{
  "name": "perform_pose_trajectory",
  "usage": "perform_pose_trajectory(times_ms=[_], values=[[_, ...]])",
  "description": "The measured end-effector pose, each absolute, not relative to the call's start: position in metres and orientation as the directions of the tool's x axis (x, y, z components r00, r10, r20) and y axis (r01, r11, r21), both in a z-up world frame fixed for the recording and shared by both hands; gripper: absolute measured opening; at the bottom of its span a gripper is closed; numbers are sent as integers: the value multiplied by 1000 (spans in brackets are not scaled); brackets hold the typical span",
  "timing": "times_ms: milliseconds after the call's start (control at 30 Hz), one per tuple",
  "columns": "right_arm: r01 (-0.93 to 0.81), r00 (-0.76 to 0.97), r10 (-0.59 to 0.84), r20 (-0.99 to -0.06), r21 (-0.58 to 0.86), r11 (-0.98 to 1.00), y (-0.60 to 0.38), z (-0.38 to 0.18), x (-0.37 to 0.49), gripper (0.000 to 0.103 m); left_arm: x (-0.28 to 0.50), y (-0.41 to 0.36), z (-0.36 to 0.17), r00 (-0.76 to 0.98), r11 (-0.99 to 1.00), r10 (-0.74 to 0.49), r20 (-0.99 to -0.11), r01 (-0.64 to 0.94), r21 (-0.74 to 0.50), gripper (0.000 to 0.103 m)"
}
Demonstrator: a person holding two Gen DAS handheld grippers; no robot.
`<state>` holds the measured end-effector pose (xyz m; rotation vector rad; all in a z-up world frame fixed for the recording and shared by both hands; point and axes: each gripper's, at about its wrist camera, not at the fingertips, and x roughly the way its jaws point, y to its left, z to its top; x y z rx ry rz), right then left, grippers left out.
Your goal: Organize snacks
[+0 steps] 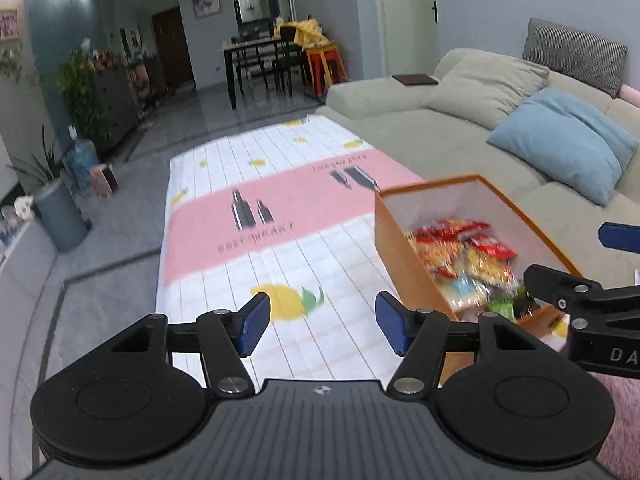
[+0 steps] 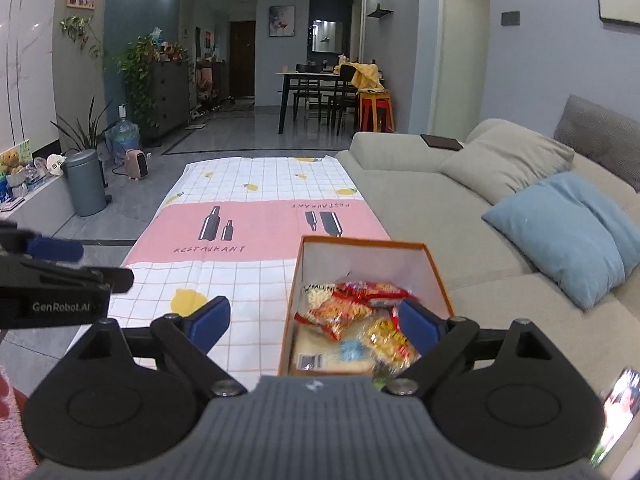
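Note:
An orange box [image 2: 362, 245] with a white inside stands on the patterned tablecloth [image 2: 248, 220]. It holds several snack packets [image 2: 352, 312], mostly red and yellow. The box also shows in the left wrist view [image 1: 404, 268] with its snacks [image 1: 464, 256]. My right gripper [image 2: 314, 322] is open and empty, with its right finger over the box's near end. My left gripper [image 1: 322, 326] is open and empty above the cloth, to the left of the box. The right gripper's arm reaches in at the right edge of the left wrist view.
A beige sofa [image 2: 460, 200] with a blue cushion [image 2: 568, 232] runs along the right of the table. A grey bin [image 2: 84, 184] and a water jug [image 2: 124, 136] stand on the floor to the left. A dining table [image 2: 320, 92] is far behind.

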<state>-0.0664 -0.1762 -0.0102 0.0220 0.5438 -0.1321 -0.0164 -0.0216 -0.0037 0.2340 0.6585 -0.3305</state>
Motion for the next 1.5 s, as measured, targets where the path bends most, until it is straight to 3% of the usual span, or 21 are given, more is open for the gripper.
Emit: perform_pose_trajectory(times_ms=[200, 800, 1500], values=[[171, 826, -155, -541, -21, 985, -172, -37, -75, 90, -26, -21, -23, 764, 922, -193, -616, 356, 153, 72], [234, 720, -182, -670, -13, 972, -187, -86, -53, 90, -13, -31, -68, 652, 914, -166, -740, 384, 133, 72], [196, 741, -173, -648, -38, 980, -175, -82, -56, 90, -13, -22, -62, 647, 925, -169, -743, 364, 106, 72]])
